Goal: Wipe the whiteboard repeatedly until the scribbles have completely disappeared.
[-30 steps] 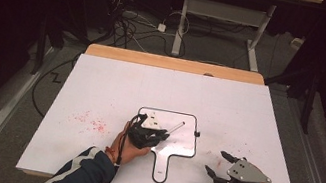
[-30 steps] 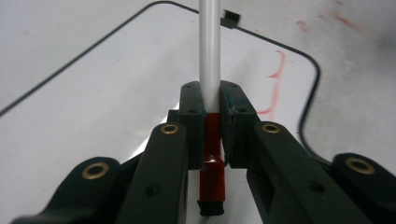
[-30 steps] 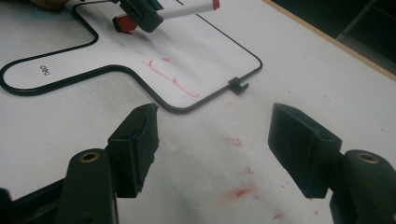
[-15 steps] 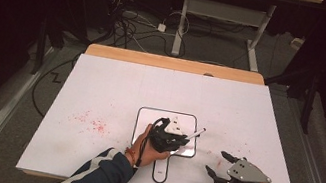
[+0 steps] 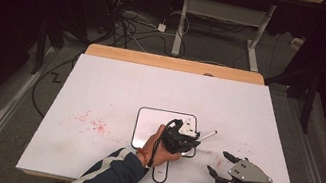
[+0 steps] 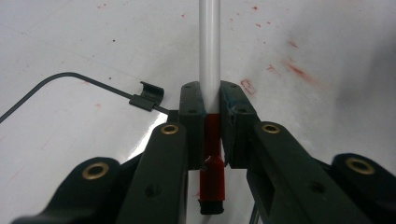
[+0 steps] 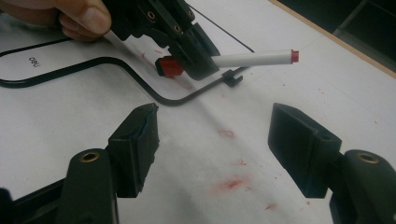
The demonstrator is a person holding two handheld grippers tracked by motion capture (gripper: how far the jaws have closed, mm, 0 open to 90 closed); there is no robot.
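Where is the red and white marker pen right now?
The marker is clamped in the left gripper, right of centre in the high view. It sticks out past the small whiteboard's right edge, with the open right gripper close by.

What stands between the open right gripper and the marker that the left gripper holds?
Nothing visible does. Between the right gripper and the marker lies only bare table with red smears. The left gripper grips the marker near its cap.
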